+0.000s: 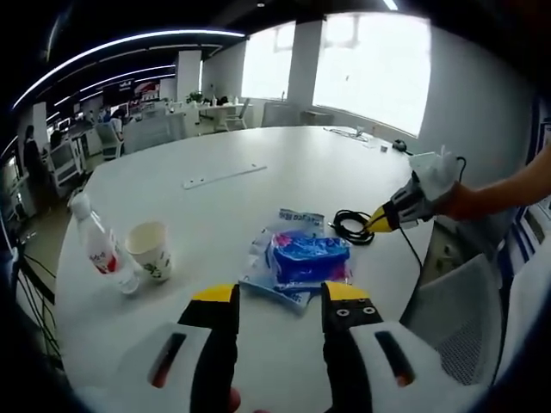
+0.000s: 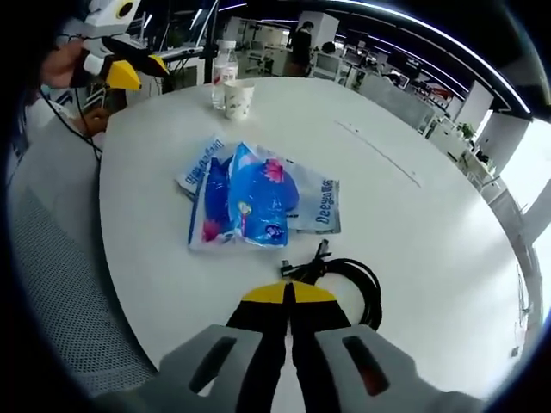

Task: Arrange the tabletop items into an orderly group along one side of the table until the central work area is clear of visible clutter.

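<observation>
On the round white table (image 1: 284, 163), the left gripper (image 1: 280, 297) is hovering with jaws parted before the blue tissue packs (image 1: 303, 256). The right gripper (image 2: 289, 294), jaws clenched together on nothing, is pointing at the black cable (image 2: 344, 275). Water bottle (image 1: 102, 245) and paper cup (image 1: 151, 249) are standing together near the edge.

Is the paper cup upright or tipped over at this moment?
Upright: the paper cup stands on its base with its open mouth up, beside the water bottle on the white table.

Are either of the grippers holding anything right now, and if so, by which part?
Nothing is held. The left gripper is open over bare table short of the blue packets. The right gripper is shut and empty, beside the black cable.
</observation>
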`<state>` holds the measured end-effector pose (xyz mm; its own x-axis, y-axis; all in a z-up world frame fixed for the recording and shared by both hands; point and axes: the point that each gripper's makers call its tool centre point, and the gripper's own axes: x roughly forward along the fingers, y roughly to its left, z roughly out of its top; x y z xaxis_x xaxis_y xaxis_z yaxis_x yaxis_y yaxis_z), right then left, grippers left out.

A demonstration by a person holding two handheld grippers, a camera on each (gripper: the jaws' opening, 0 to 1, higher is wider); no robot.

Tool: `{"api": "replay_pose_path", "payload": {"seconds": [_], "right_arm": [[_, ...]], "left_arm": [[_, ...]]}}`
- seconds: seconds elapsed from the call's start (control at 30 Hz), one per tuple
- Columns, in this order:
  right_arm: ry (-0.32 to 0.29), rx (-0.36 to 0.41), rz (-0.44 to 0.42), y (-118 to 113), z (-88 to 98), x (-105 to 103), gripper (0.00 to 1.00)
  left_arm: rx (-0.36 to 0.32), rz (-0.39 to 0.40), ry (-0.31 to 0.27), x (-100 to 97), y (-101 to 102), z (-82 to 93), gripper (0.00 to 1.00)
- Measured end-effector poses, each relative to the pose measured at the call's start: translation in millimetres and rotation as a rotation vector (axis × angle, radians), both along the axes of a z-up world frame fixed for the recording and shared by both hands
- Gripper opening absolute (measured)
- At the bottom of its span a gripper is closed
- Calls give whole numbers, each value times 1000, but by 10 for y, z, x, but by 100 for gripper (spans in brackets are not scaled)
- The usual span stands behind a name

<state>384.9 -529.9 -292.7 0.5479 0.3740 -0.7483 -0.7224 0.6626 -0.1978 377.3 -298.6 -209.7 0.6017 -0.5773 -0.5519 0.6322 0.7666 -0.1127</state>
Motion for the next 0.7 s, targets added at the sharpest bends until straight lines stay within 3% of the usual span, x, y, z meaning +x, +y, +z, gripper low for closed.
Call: {"api": "replay_pose_path", "payload": {"seconds": [0.33, 0.7], "right_arm": [[-3, 40, -63, -5, 10, -173, 0], [-23, 53, -166, -221, 132, -390, 1]], "left_arm": [[6, -50, 17, 83, -153, -107, 37], [0, -119, 27, 167, -376, -159, 37]]}}
